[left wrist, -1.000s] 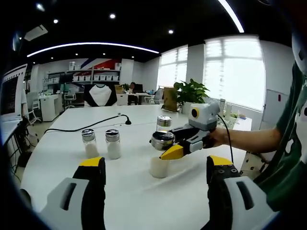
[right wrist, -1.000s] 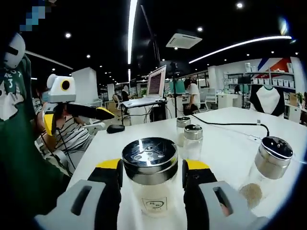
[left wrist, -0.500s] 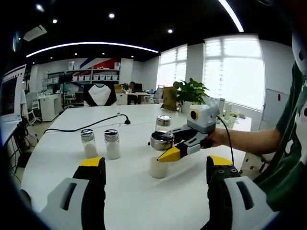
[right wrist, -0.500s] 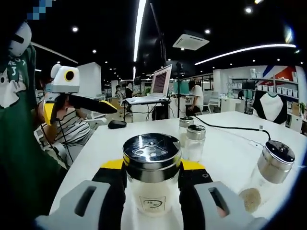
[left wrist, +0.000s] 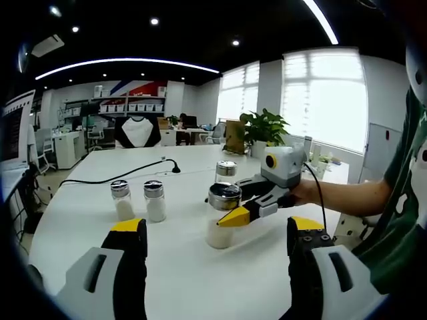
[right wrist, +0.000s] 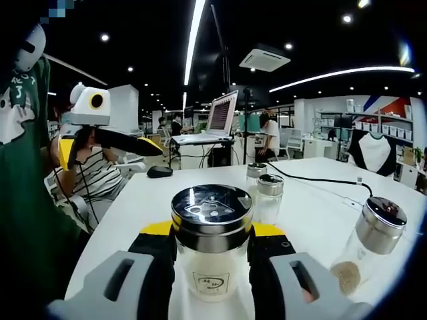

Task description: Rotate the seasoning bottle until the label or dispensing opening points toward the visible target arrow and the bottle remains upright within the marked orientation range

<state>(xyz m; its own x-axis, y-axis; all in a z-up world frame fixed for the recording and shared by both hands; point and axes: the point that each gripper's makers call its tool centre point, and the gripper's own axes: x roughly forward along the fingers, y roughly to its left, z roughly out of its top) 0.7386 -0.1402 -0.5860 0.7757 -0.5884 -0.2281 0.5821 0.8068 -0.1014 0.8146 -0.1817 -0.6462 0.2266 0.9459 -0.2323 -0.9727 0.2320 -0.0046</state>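
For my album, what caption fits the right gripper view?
Right tongs squeeze an upright seasoning bottle on a white table.

Right gripper yellow-tipped jaws clamp upright clear glass seasoning bottle with perforated steel cap; white round table beneath; left gripper held off-table.

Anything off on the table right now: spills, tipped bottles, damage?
Nothing stands out. The right hand-held gripper clamps the seasoning bottle upright on the white table; the other three shakers stand upright too, no spill visible. No target arrow visible, though.
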